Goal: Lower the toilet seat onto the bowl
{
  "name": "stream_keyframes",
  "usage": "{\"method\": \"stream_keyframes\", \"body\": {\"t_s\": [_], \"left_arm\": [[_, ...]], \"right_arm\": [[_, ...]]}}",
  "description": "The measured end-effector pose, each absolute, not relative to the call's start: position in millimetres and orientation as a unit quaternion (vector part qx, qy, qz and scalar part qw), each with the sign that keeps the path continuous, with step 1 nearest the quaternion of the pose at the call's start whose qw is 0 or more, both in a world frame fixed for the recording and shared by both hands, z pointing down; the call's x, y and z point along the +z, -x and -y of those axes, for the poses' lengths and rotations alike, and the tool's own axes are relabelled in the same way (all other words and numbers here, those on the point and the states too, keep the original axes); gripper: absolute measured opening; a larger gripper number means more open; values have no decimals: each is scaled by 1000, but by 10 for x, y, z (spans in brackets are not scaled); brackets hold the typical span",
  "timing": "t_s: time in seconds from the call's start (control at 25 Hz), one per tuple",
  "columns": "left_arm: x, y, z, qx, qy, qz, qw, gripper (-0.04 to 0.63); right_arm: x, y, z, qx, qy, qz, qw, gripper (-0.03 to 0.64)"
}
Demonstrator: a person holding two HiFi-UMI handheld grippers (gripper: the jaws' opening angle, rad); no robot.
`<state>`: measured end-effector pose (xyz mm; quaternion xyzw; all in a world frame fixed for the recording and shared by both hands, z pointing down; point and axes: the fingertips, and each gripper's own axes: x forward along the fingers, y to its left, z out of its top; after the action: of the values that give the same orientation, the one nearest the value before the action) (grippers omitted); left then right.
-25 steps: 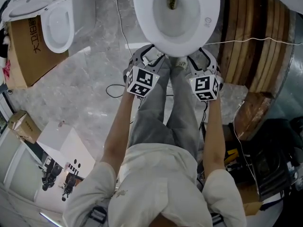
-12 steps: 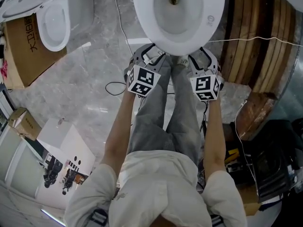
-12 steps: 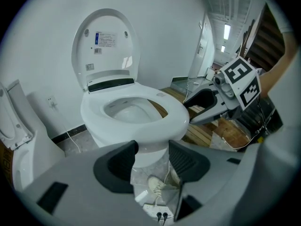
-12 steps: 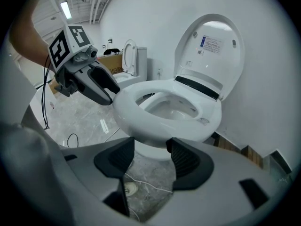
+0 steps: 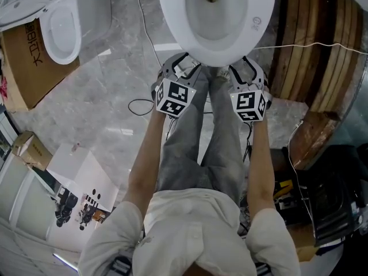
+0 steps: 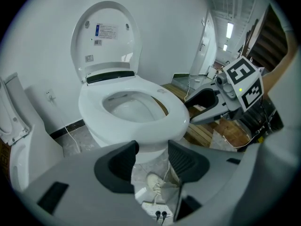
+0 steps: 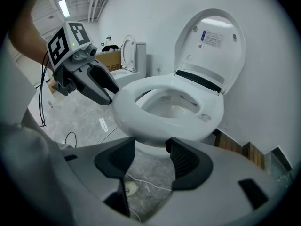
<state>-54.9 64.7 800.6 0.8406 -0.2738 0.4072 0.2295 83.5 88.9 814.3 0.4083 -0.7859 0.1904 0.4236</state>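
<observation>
White toilet seat [image 6: 176,119] lies flat on the bowl [image 6: 127,109], the upright lid's [image 6: 106,55] sticker [image 6: 107,31] too small to read. Left gripper's [image 6: 153,149] empty jaws, just closing slightly, stand spread, like the right gripper's [image 7: 151,147].

Bright, even indoor light; fisheye warping, dark vignetted corners.

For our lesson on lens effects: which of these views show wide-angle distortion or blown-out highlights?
Left gripper view: fisheye bending, black corners, ceiling light blown out. Right gripper view: same bending and dark rim, raised lid evenly lit. Head view: little bending, sharp, toilet seat nearly washed white.
</observation>
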Motion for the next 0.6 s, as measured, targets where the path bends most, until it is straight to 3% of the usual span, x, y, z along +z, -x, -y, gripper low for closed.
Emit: {"method": "stream_keyframes", "body": {"t_s": [0.6], "left_arm": [[8419, 570, -679, 429, -833, 259, 234, 216]], "right_arm": [[8537, -830, -917, 211, -408, 774, 436, 229]]}}
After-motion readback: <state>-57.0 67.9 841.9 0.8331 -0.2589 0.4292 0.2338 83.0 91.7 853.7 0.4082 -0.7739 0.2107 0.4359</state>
